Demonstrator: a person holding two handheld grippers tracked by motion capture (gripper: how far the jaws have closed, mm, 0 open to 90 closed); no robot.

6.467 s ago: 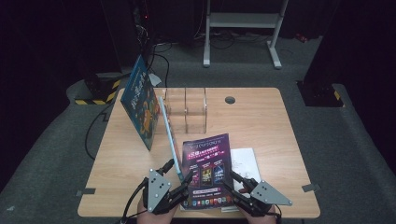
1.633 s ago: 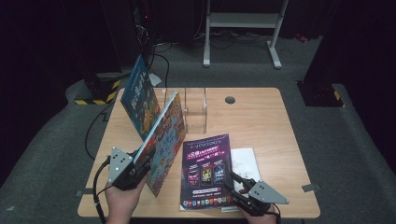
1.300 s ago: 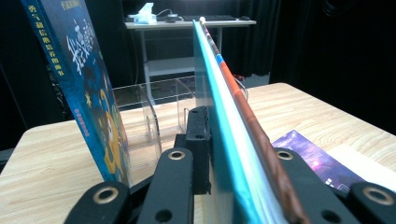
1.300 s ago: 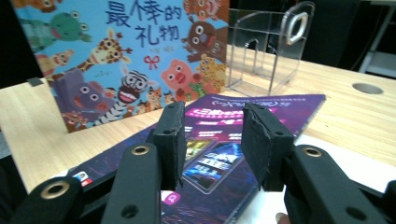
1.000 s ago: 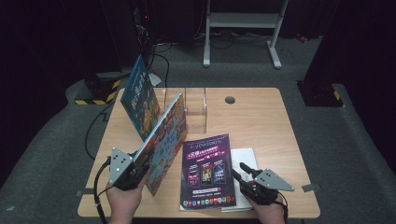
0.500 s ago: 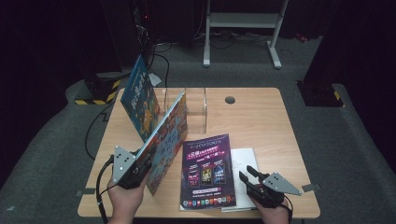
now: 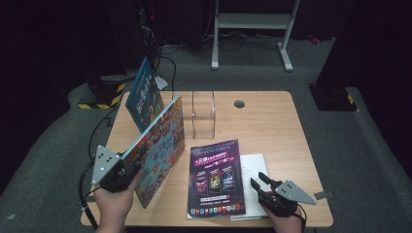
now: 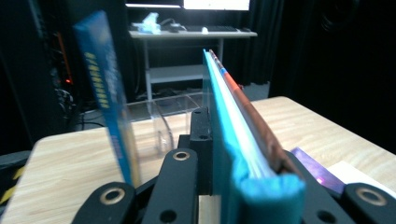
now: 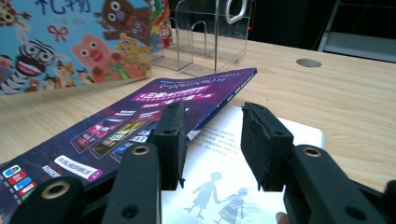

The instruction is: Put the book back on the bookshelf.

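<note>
Dark curtains and a grey carpet surrounded a pale wooden desk [image 7: 272, 126] where a person was sorting books into a clear acrylic rack [image 7: 203, 112]. At the desk's near-left corner, the left gripper [image 7: 127, 167] was clamped on the lower edge of a picture book with cartoon animals on its cover [image 7: 163, 145], holding it tilted on edge with its top corner aimed toward the rack. Seen in the left gripper view, the book's teal spine [image 8: 243, 154] sat pinched between the black jaws, its pages running straight ahead toward the rack's dividers [image 8: 163, 121]; the edge-on hold was probably meant to let the book slide upright into a slot.

A blue book [image 7: 144, 99] already leaned at the rack's left side, seemingly a sign of where the picture book belonged.

The right gripper [image 7: 261, 185] rested low at the desk's near-right edge, its jaws partly apart and empty. In the right gripper view it pointed across a purple brochure [image 9: 154, 112] lying flat and overlapping a white booklet [image 9: 233, 172], with the booklet's page showing between the jaws. Neither pad [image 9: 173, 140] touched paper. Its place beside the pile suggested it was waiting to lift the next item once the picture book was stowed.

A round cable hole [image 7: 239, 103] sat behind the rack, well apart from the work.
</note>
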